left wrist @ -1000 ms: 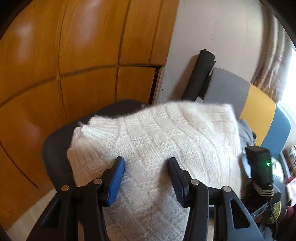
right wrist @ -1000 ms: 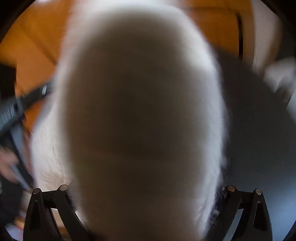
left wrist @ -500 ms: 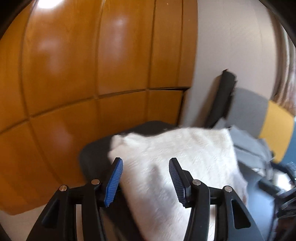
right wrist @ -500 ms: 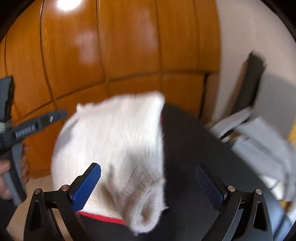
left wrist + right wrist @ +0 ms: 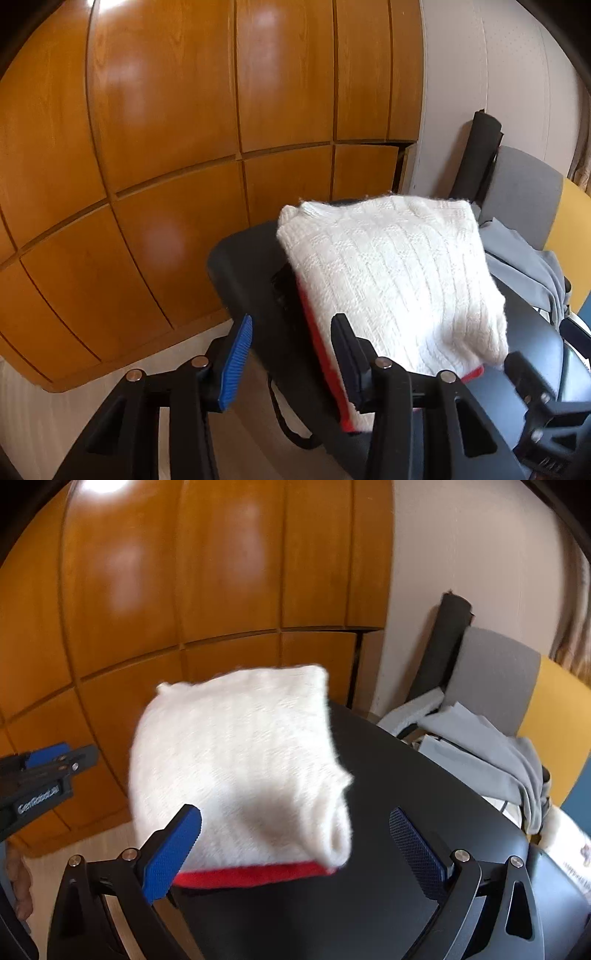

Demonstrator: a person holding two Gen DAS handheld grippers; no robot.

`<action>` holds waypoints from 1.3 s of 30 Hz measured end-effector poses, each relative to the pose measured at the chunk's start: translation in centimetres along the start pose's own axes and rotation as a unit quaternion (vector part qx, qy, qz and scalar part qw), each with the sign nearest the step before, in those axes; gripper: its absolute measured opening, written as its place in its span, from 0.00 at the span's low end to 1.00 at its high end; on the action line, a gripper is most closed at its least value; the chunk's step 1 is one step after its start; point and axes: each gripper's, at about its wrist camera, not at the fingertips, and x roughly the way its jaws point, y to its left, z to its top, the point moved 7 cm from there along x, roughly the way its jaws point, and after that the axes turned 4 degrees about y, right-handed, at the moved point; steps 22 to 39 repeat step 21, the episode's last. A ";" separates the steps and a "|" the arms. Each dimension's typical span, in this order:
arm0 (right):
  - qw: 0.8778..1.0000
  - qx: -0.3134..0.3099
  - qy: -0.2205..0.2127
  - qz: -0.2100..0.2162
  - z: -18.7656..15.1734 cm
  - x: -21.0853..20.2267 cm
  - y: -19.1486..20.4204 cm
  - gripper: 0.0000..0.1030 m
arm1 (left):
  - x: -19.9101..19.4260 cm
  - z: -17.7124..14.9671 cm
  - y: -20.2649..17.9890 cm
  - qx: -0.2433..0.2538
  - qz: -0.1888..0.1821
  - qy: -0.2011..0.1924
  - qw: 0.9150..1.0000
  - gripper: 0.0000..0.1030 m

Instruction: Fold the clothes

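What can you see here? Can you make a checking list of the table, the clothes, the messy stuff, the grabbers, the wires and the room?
Surface: black table, mostly bare.
Job's things: white knit sweater folded, lying on a red garment whose edge peeks out.
Clutter: grey clothes heaped on a grey chair.
Grippers: left gripper open, holding nothing; right gripper open, holding nothing.
Cables: black strap or cable hanging below the table edge.
Surroundings: wooden panel wall, white wall, pale floor.
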 end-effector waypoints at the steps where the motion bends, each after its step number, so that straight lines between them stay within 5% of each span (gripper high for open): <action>1: 1.000 -0.008 -0.002 0.000 -0.2 -0.4 0.4 1.00 | -0.3 -0.3 0.1 -0.002 0.001 -0.002 1.000 0.43; 13: 1.000 -0.028 -0.005 0.013 -1.5 -1.8 2.0 1.00 | -1.6 -1.9 -1.2 -0.011 -0.043 0.012 0.999 0.43; 19: 1.000 -0.004 0.013 0.019 -1.9 -0.8 1.7 1.00 | -2.2 -2.1 -1.8 -0.002 -0.047 -0.004 0.999 0.34; 39: 1.000 0.001 0.015 0.019 -2.0 -0.7 1.8 1.00 | -2.2 -2.1 -2.0 0.004 -0.047 -0.005 0.999 0.34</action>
